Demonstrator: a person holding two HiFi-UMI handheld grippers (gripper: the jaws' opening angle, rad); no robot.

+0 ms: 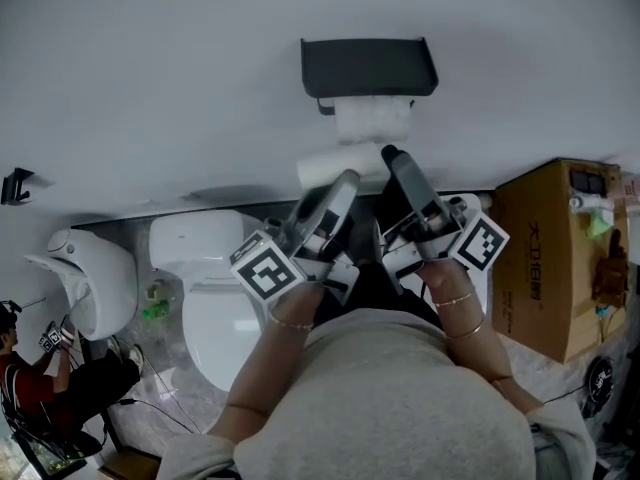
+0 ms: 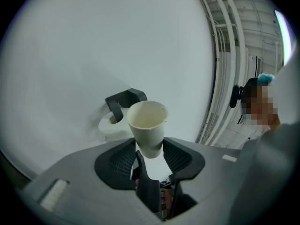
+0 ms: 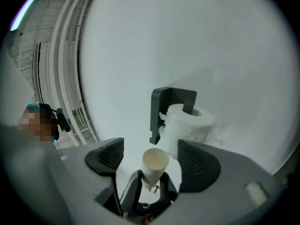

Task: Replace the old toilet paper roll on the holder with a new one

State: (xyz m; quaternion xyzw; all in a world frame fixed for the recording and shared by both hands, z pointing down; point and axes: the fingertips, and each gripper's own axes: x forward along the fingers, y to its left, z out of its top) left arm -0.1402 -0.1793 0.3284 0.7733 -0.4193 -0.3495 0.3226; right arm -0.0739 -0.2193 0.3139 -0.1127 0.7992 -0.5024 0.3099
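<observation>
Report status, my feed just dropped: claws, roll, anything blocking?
Left claw shut on empty tube. Right claw open, tube end between its pads, gaps either side. Roll on holder. Nothing in the way.

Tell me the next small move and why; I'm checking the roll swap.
Probably draw the left gripper back from the wall: it grips the empty tube, and a full roll already sits on the holder.
</observation>
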